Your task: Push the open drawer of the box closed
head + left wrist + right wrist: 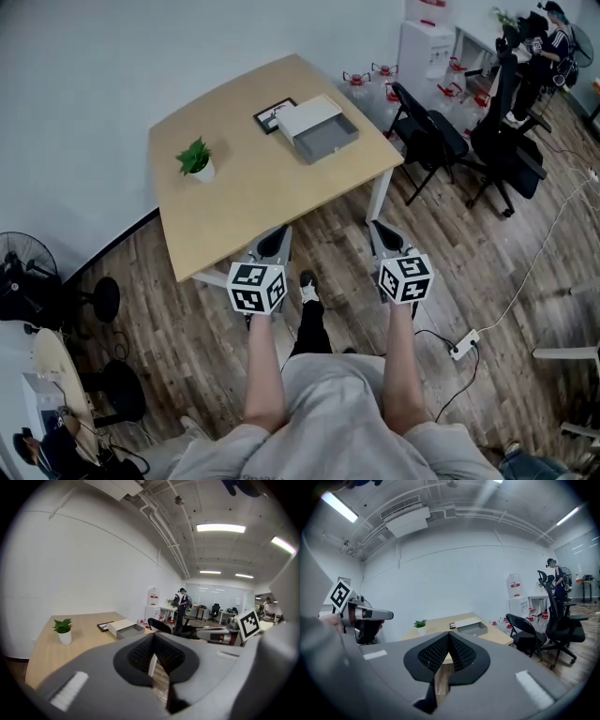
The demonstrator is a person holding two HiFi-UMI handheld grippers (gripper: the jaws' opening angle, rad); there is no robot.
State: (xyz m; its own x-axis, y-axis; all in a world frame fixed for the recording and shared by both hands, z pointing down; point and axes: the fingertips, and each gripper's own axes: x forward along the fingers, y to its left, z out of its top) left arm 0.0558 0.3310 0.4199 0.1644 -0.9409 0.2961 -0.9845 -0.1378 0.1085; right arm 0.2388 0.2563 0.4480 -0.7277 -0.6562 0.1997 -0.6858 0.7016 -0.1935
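A white box [307,116] with its grey drawer [327,139] pulled out stands at the far right of the wooden table [244,197]. It also shows in the left gripper view as the box [121,626] with the drawer [134,630], and in the right gripper view as the box [468,622] with the drawer [474,629]. Both grippers hang over the floor in front of the table's near edge, well short of the box. My left gripper [277,232] [153,635] is shut and holds nothing. My right gripper [379,227] [449,634] is shut too, also with nothing in it.
A small potted plant [197,160] and a dark picture frame [272,114] share the table. Black office chairs [429,134] stand to its right, a fan [21,270] to the left. A power strip [463,345] with cable lies on the floor. A person [542,45] stands far right.
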